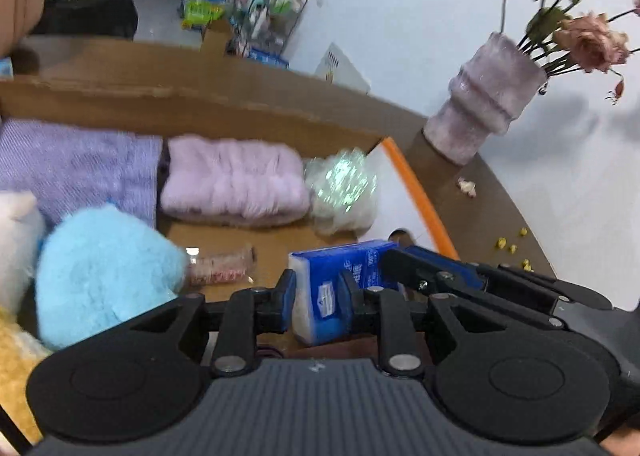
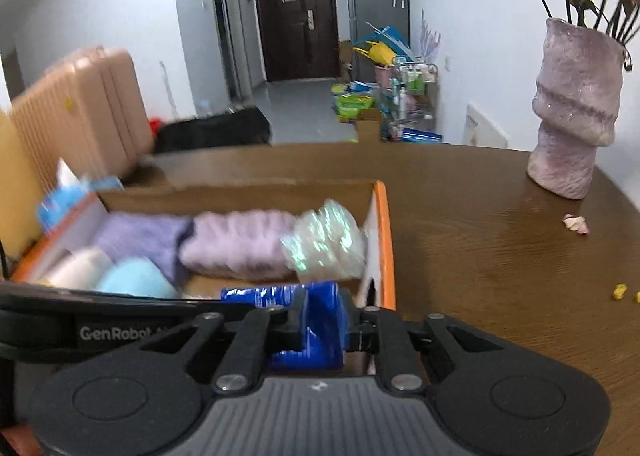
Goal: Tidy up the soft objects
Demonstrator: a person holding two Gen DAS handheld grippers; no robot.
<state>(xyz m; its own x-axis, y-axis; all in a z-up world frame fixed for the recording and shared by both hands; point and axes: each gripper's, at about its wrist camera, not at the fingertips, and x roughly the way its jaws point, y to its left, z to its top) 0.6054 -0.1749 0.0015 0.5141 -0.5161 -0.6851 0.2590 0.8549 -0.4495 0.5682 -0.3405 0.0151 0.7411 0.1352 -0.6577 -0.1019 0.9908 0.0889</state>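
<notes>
A blue tissue pack (image 1: 340, 280) is held at both ends over the front right of an open cardboard box (image 1: 120, 96). My left gripper (image 1: 318, 292) is shut on one end of the pack. My right gripper (image 2: 326, 322) is shut on the other end of the tissue pack (image 2: 316, 320); its black body shows in the left wrist view (image 1: 460, 276). Inside the box lie a purple knit cloth (image 1: 76, 168), a fluffy pink towel (image 1: 232, 180), a shiny clear bag (image 1: 344, 184), a light blue plush (image 1: 104, 272), and a white plush (image 1: 16, 240).
The box (image 2: 240, 192) with an orange rim (image 2: 386, 240) sits on a brown wooden table (image 2: 500, 256). A purple vase (image 2: 572, 112) with dried roses stands at the right. Petals and yellow crumbs (image 2: 620, 290) lie on the table. A small clear wrapper (image 1: 224, 268) lies on the box floor.
</notes>
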